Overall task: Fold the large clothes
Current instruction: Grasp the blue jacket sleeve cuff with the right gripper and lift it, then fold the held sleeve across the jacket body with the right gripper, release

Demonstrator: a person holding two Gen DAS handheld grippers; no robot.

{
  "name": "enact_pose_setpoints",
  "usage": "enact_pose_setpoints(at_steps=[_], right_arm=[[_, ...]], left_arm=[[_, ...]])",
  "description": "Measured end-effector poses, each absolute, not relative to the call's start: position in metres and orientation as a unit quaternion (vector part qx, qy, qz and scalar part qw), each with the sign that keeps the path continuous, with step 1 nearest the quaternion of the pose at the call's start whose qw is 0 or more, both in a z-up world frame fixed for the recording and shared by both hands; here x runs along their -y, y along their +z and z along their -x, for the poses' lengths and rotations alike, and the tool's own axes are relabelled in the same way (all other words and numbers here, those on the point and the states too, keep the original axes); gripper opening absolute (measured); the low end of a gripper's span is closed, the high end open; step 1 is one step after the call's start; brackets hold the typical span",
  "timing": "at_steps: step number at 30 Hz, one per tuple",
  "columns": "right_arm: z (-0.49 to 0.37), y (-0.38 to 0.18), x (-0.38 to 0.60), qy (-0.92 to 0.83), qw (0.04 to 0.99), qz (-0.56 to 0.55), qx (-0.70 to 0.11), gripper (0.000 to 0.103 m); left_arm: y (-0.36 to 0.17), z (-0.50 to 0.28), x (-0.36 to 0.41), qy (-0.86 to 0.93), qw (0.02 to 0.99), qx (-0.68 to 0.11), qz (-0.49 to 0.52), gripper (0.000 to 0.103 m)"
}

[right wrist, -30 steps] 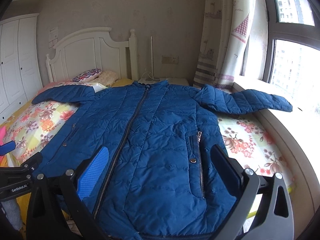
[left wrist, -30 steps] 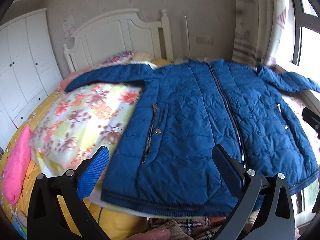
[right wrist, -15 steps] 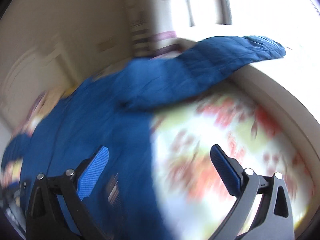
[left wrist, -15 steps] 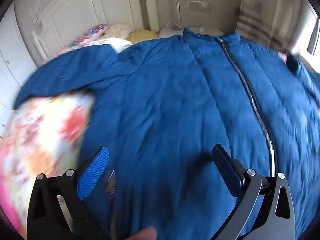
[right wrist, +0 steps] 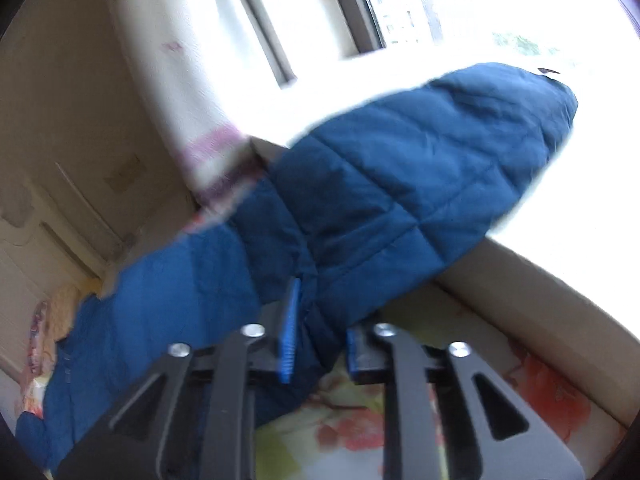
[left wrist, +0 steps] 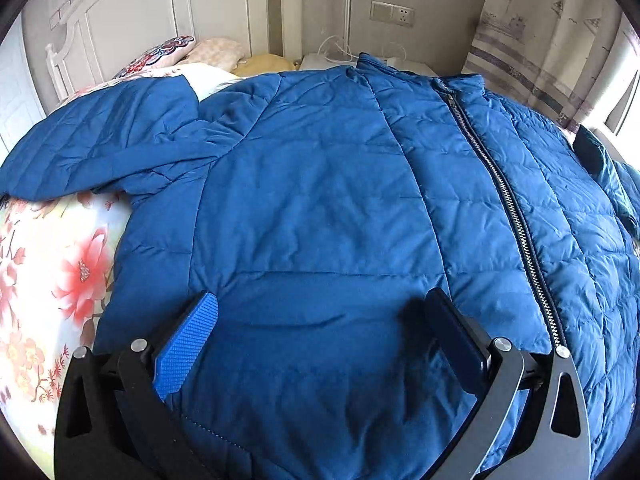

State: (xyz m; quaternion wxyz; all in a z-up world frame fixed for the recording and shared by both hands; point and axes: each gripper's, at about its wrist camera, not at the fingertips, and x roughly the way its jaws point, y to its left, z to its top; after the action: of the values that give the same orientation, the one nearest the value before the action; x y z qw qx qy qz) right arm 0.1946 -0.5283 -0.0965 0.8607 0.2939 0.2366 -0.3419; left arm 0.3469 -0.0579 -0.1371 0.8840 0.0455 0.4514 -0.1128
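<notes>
- The blue quilted puffer jacket (left wrist: 320, 208) lies spread front-up on the bed, zipped shut, and fills most of the space ahead of the left tongs (left wrist: 320, 332).
- Its silver metal zipper (left wrist: 504, 200) runs from the collar at the far end down past the right finger of the left tongs.
- One blue quilted sleeve (left wrist: 100, 148) stretches out to the far left of the left tongs, resting on the bedding.
- The left tongs stand wide apart just over the jacket's chest panel, nothing pinched between them; the textured blue pad of the left finger (left wrist: 186, 344) faces inward, and whether the tips touch the fabric cannot be told.
- The other blue quilted sleeve (right wrist: 420, 168) rises away from the right tongs (right wrist: 320, 320) toward the bright window, its cuff end up and to the right.
- The right tongs have come together on a fold of that sleeve's lower edge, with the blue cloth bunched between the two pads.
- The white floral bedsheet with red blossoms (left wrist: 60, 280) shows left of the left tongs, and below and right of the right tongs.
- Beyond the jacket's collar, straight ahead of the left tongs, stand the white panelled wooden headboard (left wrist: 160, 12) and small patterned pillows (left wrist: 168, 48).
- A pale patterned curtain (left wrist: 552, 32) hangs to the far right.
</notes>
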Motion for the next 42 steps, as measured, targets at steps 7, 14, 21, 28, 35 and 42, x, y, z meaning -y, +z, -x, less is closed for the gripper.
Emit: enact_pose_setpoints(at_steps=[7,14,21,28,35,42], right_arm=[[-0.248,-0.037,0.395,-0.196,0.951,-0.101,-0.215,0.008],[-0.311,-0.099,0.25,-0.001,0.913,0.011,-0.409,0.042],[-0.283,-0.105,0.27,0.025,0.896,-0.057,-0.439,0.072],[-0.227,-0.093,0.445,-0.078,0.864,-0.391,-0.308,0.083],[-0.264,-0.14,0.507,-0.105,0.798,-0.504,-0.313,0.069],[-0.307,-0.042,0.389,-0.095,0.94,-0.223,-0.241,0.019]], left_arm=[[-0.136,-0.344,0.056,-0.115,0.886,-0.448,-0.042,0.099],[-0.136,-0.342,0.052,-0.12,0.887,-0.445,-0.035,0.099],[-0.135,-0.341,0.05,-0.124,0.887,-0.443,-0.026,0.099],[-0.135,-0.34,0.053,-0.12,0.888,-0.442,-0.033,0.099],[-0.135,-0.34,0.052,-0.12,0.888,-0.442,-0.033,0.099],[-0.133,-0.339,0.049,-0.125,0.889,-0.44,-0.024,0.099]])
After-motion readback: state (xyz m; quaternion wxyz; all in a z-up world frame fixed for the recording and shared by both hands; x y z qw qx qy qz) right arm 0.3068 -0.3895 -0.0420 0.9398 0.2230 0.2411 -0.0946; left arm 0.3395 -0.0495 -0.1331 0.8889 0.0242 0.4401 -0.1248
